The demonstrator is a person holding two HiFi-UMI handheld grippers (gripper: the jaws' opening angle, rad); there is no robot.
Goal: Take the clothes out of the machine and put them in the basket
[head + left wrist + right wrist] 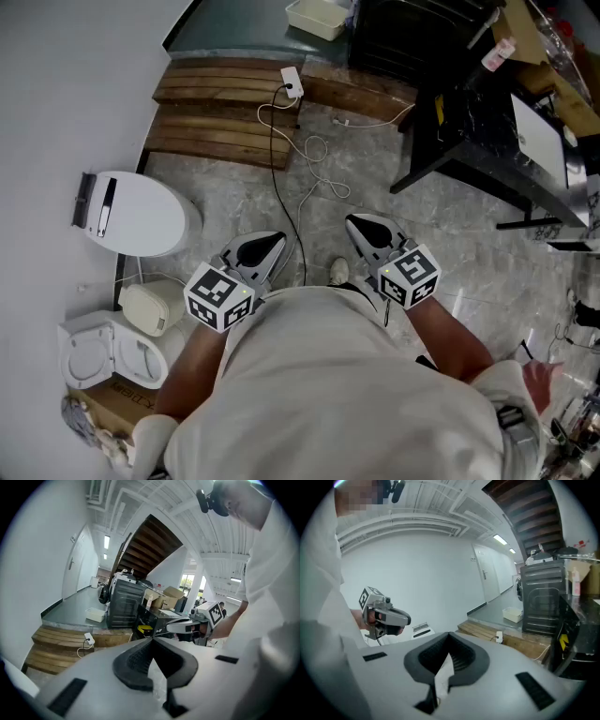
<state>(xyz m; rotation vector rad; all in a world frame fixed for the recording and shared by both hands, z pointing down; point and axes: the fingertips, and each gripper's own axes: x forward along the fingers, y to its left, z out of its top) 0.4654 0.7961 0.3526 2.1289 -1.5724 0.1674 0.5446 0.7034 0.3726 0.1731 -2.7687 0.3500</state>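
Head view shows left gripper (260, 251) and right gripper (370, 234) low centre, jaws together, empty; clothes unseen, presumably inside machine (518, 589), right of right gripper view; expect soft, light, limp fabric; pinch a bunched fold, not an edge.

Two tongs show, the left tongs (275, 242) and the right tongs (359, 225), each carrying one marker cube (220, 296). Beyond them are two wooden steps (225, 86), one white tray (317, 16), one charger block (292, 82) and what look like two toilet seats (131, 214), the lower one only partly visible.
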